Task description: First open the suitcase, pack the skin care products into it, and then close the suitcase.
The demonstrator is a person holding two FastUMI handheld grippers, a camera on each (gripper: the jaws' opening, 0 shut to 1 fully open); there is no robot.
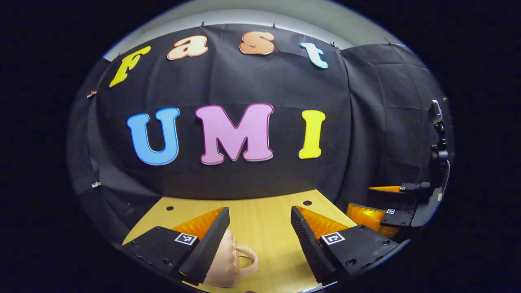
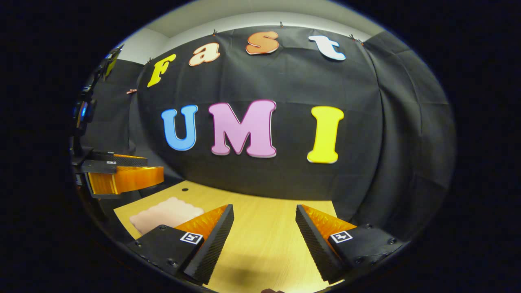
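Wooden tabletop [image 1: 264, 219] spreads beneath both grippers, which are held level and aimed at the booth's black cloth wall. The left gripper [image 1: 260, 234] is released, jaws wide, just above a pale pink suitcase [image 1: 228, 260] whose body is cut off behind its left finger; the looped handle shows. The right gripper [image 2: 264, 230] is likewise released, the suitcase [image 2: 167, 213] off to its left.
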